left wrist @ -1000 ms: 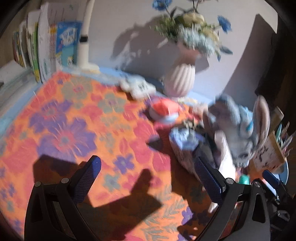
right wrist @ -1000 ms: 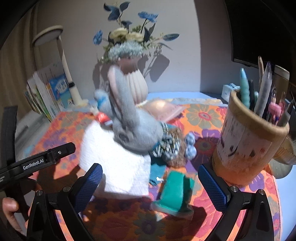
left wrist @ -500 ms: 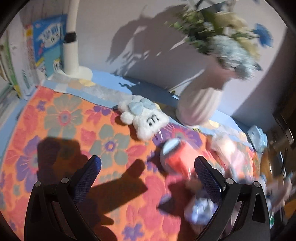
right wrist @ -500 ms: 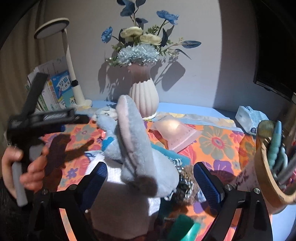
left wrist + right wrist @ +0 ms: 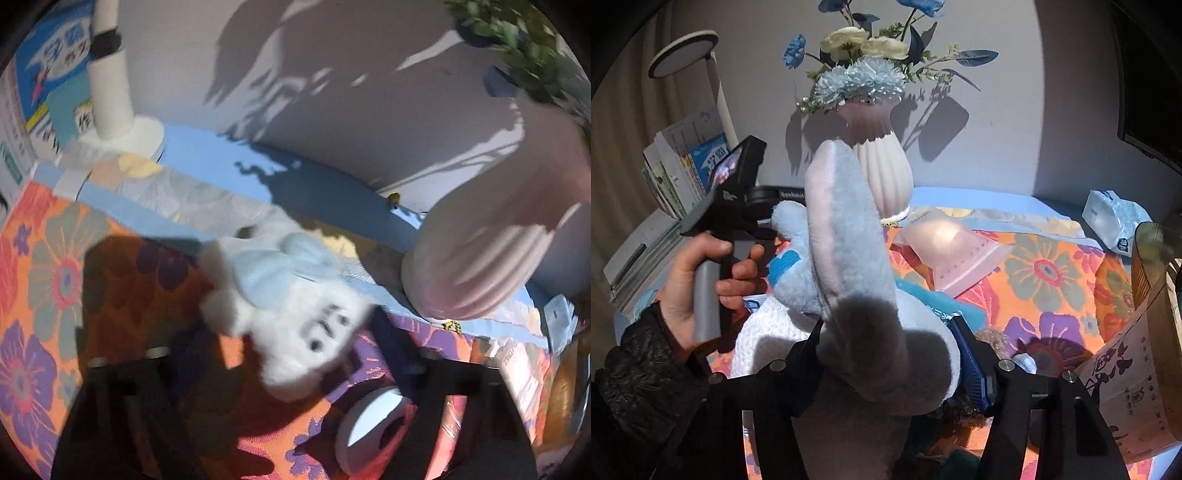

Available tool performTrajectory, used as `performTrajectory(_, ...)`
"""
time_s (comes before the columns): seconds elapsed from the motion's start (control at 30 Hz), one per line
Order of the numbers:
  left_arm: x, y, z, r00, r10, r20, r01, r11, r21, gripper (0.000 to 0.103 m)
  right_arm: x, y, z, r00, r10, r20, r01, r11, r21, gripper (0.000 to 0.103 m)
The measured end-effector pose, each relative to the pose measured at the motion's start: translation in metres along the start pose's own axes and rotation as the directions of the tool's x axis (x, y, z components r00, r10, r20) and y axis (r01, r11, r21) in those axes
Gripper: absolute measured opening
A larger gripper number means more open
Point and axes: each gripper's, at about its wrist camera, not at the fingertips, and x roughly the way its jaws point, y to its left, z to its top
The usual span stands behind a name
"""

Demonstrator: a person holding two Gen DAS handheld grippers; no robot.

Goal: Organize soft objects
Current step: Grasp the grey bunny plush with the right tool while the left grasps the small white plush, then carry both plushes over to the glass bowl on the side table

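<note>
Closing, both claws: right claw [image 5: 890, 354] grips the grey rabbit plush [image 5: 864, 295]; left claw [image 5: 288, 354] straddles the white plush [image 5: 288, 302], contact unclear.

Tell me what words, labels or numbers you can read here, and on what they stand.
Blue book cover: large Chinese characters, too blurred to read.
Tissue pack: printed logo, too small to read.
Pen cup: tiny characters beside drawings, unreadable.
Nothing else reads clearly.
</note>
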Motion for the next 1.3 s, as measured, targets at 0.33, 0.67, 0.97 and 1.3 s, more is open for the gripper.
performTrajectory(0.33,-0.057,0.005,-0.008,0.994,-0.067,0.092,0.066,0.998,0.015,0.033,-0.037,0.001,0.013,0.994,0.013,0.111,-0.016,1.0,0.022,0.06)
performTrajectory(0.67,-0.158,0.004,-0.048,0.963,-0.167,0.212,0.146,0.983,0.112,0.033,-0.098,0.001,0.01,0.984,0.013,0.18,-0.028,0.996,0.082,0.06)
performTrajectory(0.97,-0.234,-0.023,-0.118,0.927,-0.283,0.246,0.231,0.948,0.221,0.033,-0.146,-0.009,-0.025,0.986,0.011,0.164,-0.043,0.98,0.192,0.06)
performTrajectory(1.3,-0.281,-0.098,-0.182,0.868,-0.462,0.179,0.373,0.847,0.379,0.033,-0.223,-0.048,-0.049,0.97,-0.054,0.237,-0.02,0.954,0.301,0.06)
